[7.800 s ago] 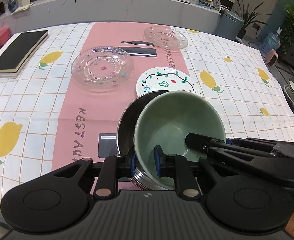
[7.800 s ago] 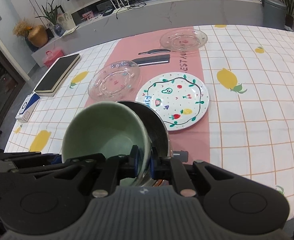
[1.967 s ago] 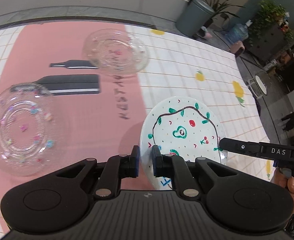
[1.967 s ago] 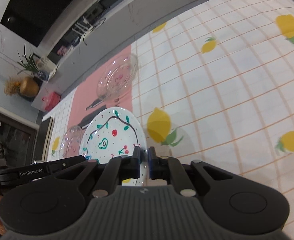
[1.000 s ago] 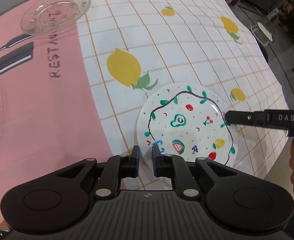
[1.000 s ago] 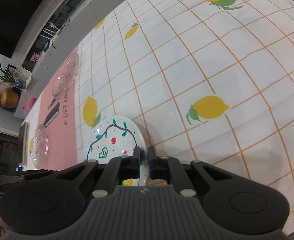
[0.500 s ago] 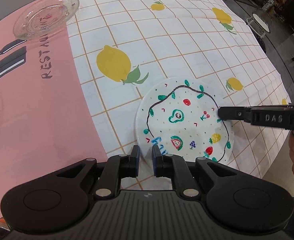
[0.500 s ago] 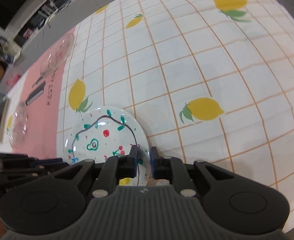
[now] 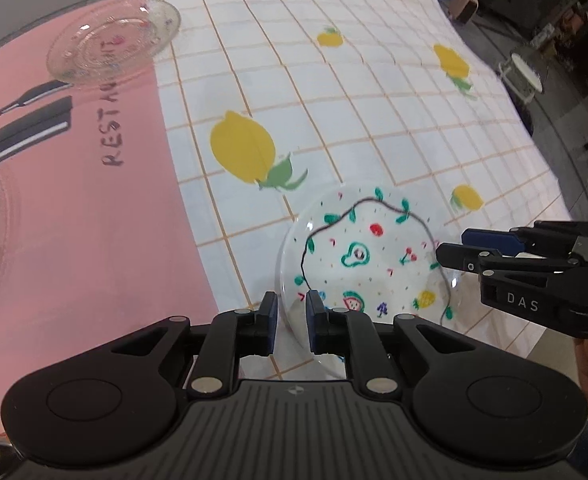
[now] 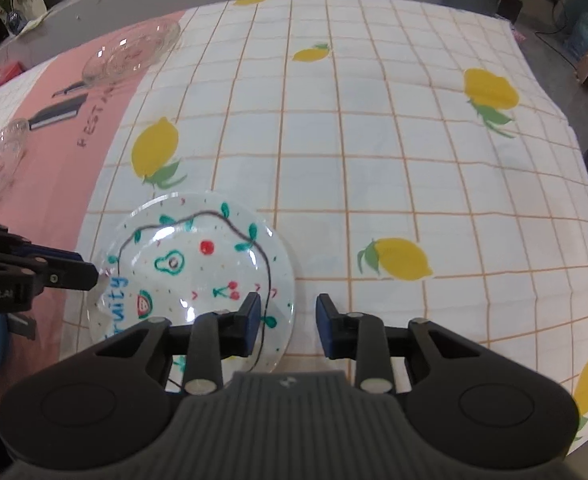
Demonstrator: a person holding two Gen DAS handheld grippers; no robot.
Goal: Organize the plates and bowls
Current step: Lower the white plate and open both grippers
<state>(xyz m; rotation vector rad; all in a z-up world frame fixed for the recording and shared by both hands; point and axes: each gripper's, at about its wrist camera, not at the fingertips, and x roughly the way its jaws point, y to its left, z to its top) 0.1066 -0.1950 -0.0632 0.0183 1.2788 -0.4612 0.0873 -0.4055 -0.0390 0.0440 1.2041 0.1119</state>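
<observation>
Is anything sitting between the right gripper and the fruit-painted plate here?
Nothing visible does. The right gripper is open right at the plate rim, one finger over the plate, the other over bare tablecloth.
</observation>
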